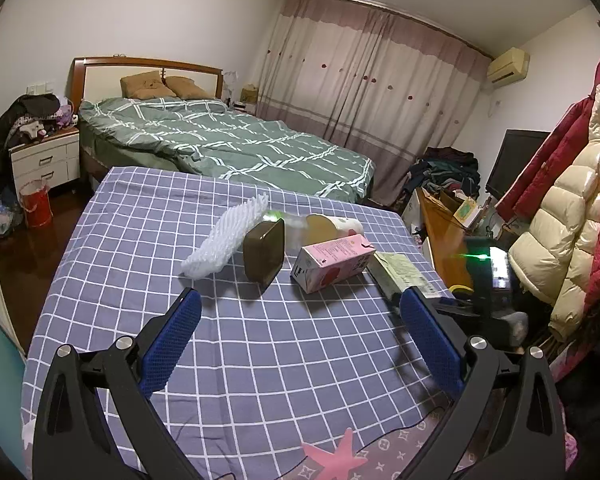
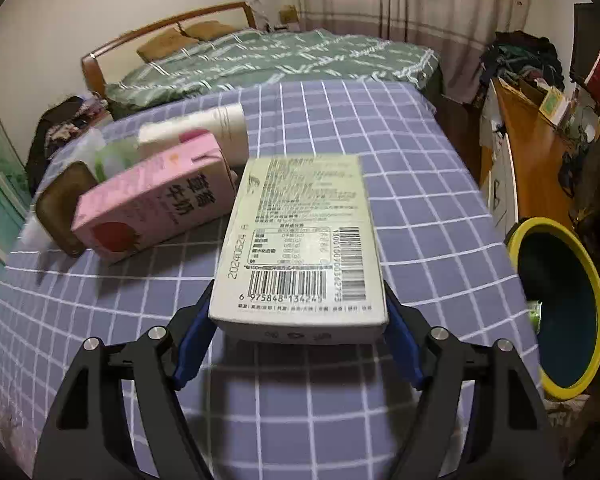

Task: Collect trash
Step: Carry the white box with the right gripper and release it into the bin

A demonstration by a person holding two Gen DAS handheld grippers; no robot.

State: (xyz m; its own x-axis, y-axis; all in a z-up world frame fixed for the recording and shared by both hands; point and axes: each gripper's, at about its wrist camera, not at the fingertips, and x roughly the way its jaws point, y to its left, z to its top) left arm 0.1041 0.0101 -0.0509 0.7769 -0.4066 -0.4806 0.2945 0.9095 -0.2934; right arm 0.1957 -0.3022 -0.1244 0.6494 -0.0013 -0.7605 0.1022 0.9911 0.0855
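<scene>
My right gripper (image 2: 298, 320) is shut on a pale green carton (image 2: 300, 236) with barcodes and holds it just above the checked tablecloth (image 2: 400, 184). The carton also shows in the left wrist view (image 1: 400, 274). A pink strawberry milk carton (image 1: 332, 260) lies on its side beside it. A brown square container (image 1: 265, 254), white foam netting (image 1: 224, 242), a paper cup (image 1: 334, 228) and a clear plastic bottle (image 1: 294, 230) lie behind. My left gripper (image 1: 300, 308) is open and empty in front of the pile.
A yellow-rimmed bin (image 2: 560, 308) stands off the table's right edge. A bed (image 1: 228, 144) lies beyond the table. A wooden desk (image 1: 446, 236) and hanging coats (image 1: 568, 216) are to the right. A nightstand (image 1: 44, 160) and red basket (image 1: 36, 206) stand at the left.
</scene>
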